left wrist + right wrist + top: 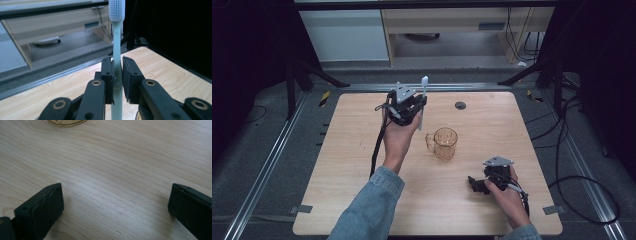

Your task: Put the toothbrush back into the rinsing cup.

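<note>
A pale green toothbrush (pixel 117 45) stands upright, bristle head on top, clamped at mid-handle by my left gripper (pixel 117 75). In the high view that left gripper (pixel 412 107) is raised above the table's far middle, and the toothbrush (pixel 423 97) sticks up beside it. A clear amber glass mug (pixel 445 143) with a handle on its left stands on the table just right of and nearer than that hand. My right gripper (pixel 477 184) rests low on the table at the near right; its jaws stand wide apart over bare wood (pixel 115 202) with nothing between them.
The light wooden table (pixel 352 165) has a small dark round grommet (pixel 460 105) near its far edge. Metal rails and black cables run along both sides on the floor. A wooden cabinet stands beyond the table's far edge.
</note>
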